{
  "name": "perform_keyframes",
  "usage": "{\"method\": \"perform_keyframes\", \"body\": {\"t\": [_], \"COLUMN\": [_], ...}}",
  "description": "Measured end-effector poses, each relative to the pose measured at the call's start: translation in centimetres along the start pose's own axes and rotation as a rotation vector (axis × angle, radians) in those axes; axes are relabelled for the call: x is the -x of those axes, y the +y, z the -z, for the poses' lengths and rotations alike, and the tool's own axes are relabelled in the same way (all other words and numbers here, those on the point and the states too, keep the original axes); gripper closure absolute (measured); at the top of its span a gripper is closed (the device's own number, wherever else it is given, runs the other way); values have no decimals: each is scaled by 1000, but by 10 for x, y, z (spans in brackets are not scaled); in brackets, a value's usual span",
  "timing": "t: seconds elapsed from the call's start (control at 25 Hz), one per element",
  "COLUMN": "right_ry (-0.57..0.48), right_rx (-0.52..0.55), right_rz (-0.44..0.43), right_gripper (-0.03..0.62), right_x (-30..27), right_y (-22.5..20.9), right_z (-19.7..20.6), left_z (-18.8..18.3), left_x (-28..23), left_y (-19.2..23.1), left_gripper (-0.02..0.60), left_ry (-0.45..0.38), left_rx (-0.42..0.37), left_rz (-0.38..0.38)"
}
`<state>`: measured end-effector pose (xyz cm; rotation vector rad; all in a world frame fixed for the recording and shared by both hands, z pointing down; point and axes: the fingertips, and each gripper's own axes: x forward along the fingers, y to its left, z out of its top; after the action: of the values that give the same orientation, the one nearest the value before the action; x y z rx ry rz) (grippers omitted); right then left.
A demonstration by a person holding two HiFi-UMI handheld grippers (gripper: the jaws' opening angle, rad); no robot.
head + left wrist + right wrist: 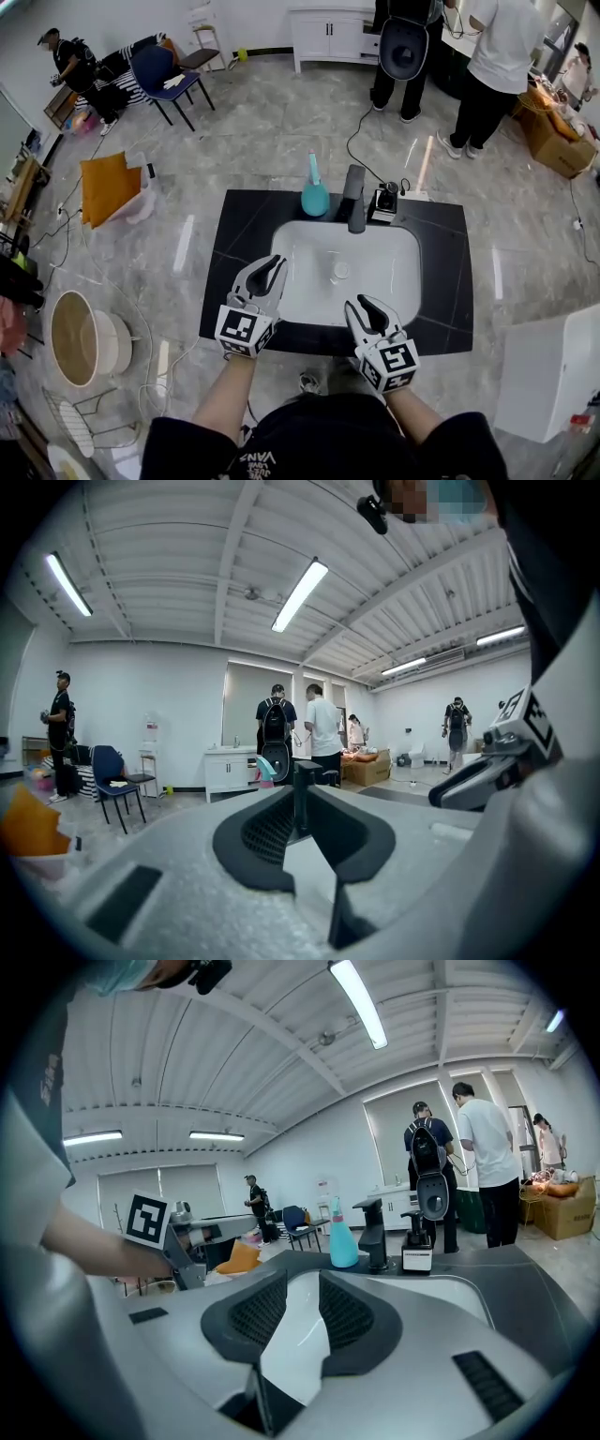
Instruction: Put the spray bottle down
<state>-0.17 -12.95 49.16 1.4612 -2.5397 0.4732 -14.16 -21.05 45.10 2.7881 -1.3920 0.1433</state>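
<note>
Two grippers hang over the near edge of the sink, neither holding anything. The left gripper [274,263] has its jaws drawn nearly together, just a thin slit btwn the pads w/ nothing in it. The right gripper [367,303] has its jaws spread, also empty, w/ white basin showing thru the gap. The spray bottle [315,191], teal, stands upright on the black countertop [246,234] behind the basin [384,253], just left of the black faucet [353,197] and well apart from both grippers. In the left gripper view only the bottle's top peeks over the left jaw and the rest is hidden, while the faucet shows thru the slit. A black pump dispenser [385,201] w/ a white label sits just right of the faucet; its print is too small to read. The person's forearms and dark shirt cover the counter's front edge. At right a white object [553,370] is cut off by the frame, can't tell what. Btwn grippers and bottle lies only the open basin w/ its drain [339,272]. Around: blue chair [157,67], orange cushion [109,186] on the floor, round basket [80,337], white cabinet [328,36], cardboard box [558,141], several ppl standing at the far side.
</note>
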Motion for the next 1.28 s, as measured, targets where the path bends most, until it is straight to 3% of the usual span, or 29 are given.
{"method": "perform_keyframes", "body": {"t": [0.16,0.56,0.92,1.28], "right_ry": [-18,-61,-50,-14], "right_rx": [11,30,37,51], "right_rz": [9,5,-14,-17], "right_gripper": [498,592,594,595], "right_x": [14,44,62,63], "right_y": [12,43,66,71], "right_z": [1,6,17,25], "left_z": [-2,7,20,40], "left_x": [32,106,158,181], "left_y": [-13,-47,-66,-79], "left_gripper": [571,571,571,572], "left_ry": [-9,-6,16,89], "left_rx": [2,38,67,111], "left_rz": [-6,-14,-36,-52]}}
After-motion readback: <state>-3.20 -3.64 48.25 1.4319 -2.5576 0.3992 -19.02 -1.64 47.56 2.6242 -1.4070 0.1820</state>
